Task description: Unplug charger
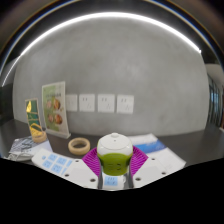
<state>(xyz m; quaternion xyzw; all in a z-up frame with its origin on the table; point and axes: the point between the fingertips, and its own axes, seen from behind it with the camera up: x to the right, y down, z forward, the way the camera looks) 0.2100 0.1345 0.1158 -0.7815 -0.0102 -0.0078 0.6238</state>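
Observation:
My gripper (113,162) is shut on a small charger (113,150) with a rounded white top and a green body. Both magenta pads (92,160) press on its sides. The charger is held off the wall, well in front of a row of three white socket plates (104,102) on the grey wall beyond the fingers. No cable shows on it.
A dark counter (180,140) runs under the wall. On it stand a leaning picture card (55,108), a tape roll (78,146), a crumpled plastic bag (22,148) and blue-and-white papers (152,145) just beyond the fingers.

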